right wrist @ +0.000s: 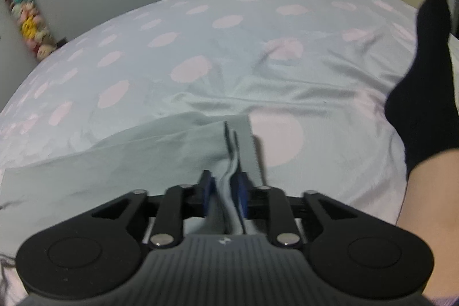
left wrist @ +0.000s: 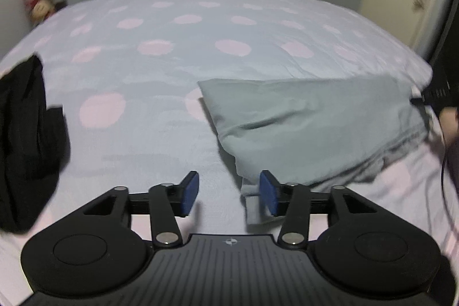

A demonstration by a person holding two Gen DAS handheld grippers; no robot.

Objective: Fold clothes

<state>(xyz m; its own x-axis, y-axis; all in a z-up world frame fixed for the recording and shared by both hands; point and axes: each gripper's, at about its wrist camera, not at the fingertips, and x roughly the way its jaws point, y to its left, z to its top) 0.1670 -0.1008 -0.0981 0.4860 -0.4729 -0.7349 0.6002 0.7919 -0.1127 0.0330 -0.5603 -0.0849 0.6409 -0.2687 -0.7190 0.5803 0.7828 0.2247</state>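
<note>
Spotted bedding filled both views: a pale bed sheet [left wrist: 160, 76] with pink dots, spread over the bed that carried the work. Nearest in the left wrist view, the left gripper [left wrist: 228, 195] had its jaws spread apart with nothing between them, the blue pads [left wrist: 190, 192] hanging clear over bare sheet. A small flap of the grey-green garment [left wrist: 309, 122] lay just beside the right-hand pad, released, not pinched. That garment sat folded into a rough wedge to the right of centre, its layered edges showing along the near right side. Over in the right wrist view, the right gripper [right wrist: 225, 191] had a bunched ridge of the same garment [right wrist: 123, 159] running up between its jaws. The pads stood close on either side of the cloth, but motion blur hid whether they pressed it or had let go, so no call there. To the left in the left wrist view lay a dark garment [left wrist: 25, 139] in a heap, well apart from the grey one. On the far right of the right wrist view a foot in a black sock [right wrist: 427, 93] rested on the bed. Beyond stood a plain wall with a string of colourful plush toys [right wrist: 25, 19] at far left. By the look of it, one fold had just been laid down. Next, both grippers would need fresh edges for another fold.
</note>
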